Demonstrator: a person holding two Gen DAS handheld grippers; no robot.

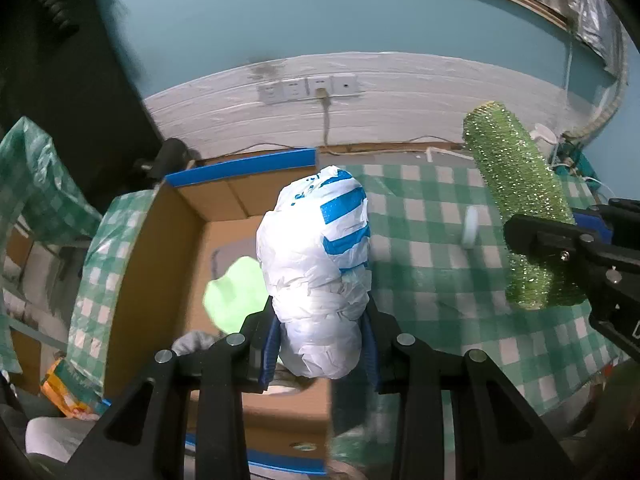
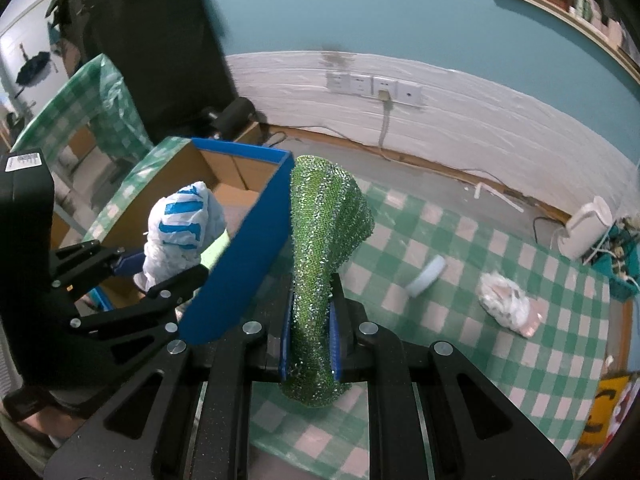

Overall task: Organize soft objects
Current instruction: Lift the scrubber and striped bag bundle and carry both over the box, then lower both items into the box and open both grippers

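1. Soft objects sit in both grippers above a table with a green-and-white checked cloth (image 2: pixel 460 320); the cloth fills the right wrist view from 3 to 6 o'clock.
2. An open cardboard box (image 1: pixel 168 240) with blue-taped edges stands at the table's left end, at 9 o'clock in the left wrist view. A pale green soft item (image 1: pixel 232 292) lies on its floor.
3. The left gripper (image 1: pixel 320 344) is closed partway on a crumpled white plastic bag with blue stripes (image 1: pixel 316 264). Its blue pads press the bag's lower end from both sides. The bundle points up toward 12 o'clock and hangs over the box's right edge.
4. The right gripper (image 2: pixel 310 336) is clamped almost fully shut on a glittery green scouring cloth (image 2: pixel 320 248). The cloth is pinched thin between the pads and flares wide above them toward 12 o'clock. It hangs just beside the box's blue outer wall, over the cloth-covered table.
5. In the left wrist view the right gripper comes in at 3 o'clock, with the green cloth rolled like a tube.
6. A crumpled white wad (image 2: pixel 506 304) lies on the table at 3 o'clock in the right wrist view.
7. A small white round lid (image 2: pixel 426 276) lies between that wad and the green cloth.
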